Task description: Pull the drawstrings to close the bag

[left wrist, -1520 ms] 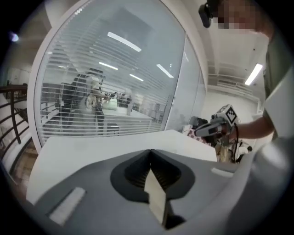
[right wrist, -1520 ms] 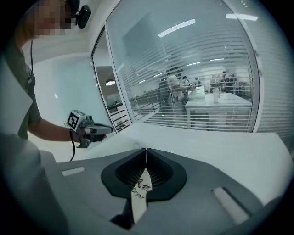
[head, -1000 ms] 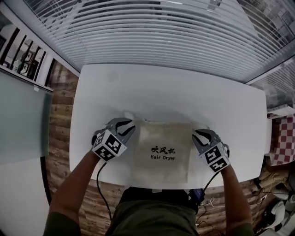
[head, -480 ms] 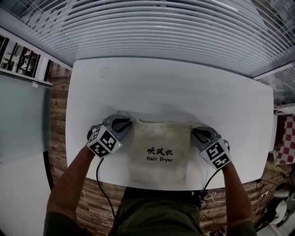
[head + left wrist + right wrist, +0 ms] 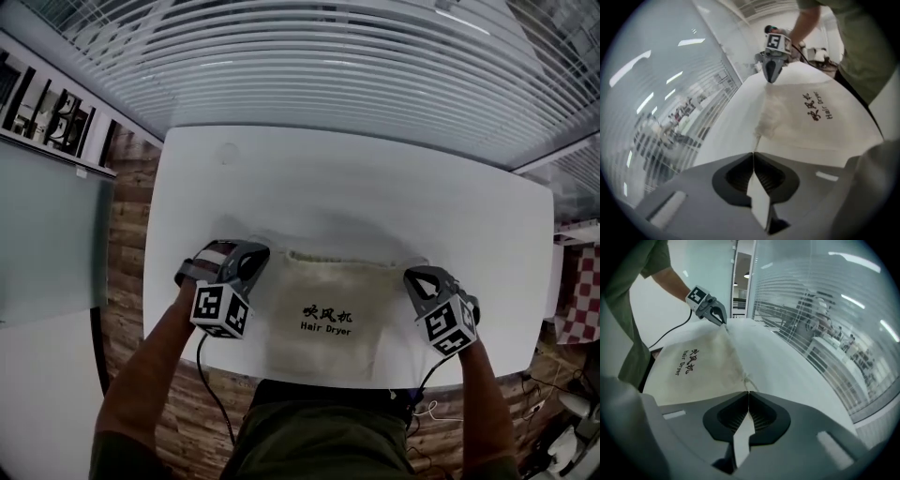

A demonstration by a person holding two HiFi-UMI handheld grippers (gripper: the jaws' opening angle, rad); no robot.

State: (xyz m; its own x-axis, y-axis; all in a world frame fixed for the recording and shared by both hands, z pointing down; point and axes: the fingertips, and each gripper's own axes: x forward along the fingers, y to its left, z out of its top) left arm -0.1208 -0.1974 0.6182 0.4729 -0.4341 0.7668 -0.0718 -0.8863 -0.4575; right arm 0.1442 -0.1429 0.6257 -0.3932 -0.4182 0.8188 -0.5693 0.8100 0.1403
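Observation:
A beige cloth bag (image 5: 330, 309) printed "Hair Dryer" lies flat at the table's near edge, its top hem gathered into folds. My left gripper (image 5: 255, 255) is shut on the left drawstring (image 5: 757, 138) just off the bag's top left corner. My right gripper (image 5: 413, 277) is shut on the right drawstring (image 5: 746, 379) at the top right corner. In the left gripper view the bag (image 5: 813, 115) stretches away to the right gripper (image 5: 770, 75). The right gripper view has the bag (image 5: 693, 366) running to the left gripper (image 5: 719, 317). Both cords look taut.
The white table (image 5: 356, 202) extends beyond the bag toward window blinds (image 5: 319, 66). A black cable (image 5: 208, 384) hangs from the left gripper over the near edge. A wood floor (image 5: 127, 262) lies to the left of the table.
Both grippers have drawn slightly outward from the bag's corners, and the bag's top hem has puckered and narrowed. The head camera has shifted a little.

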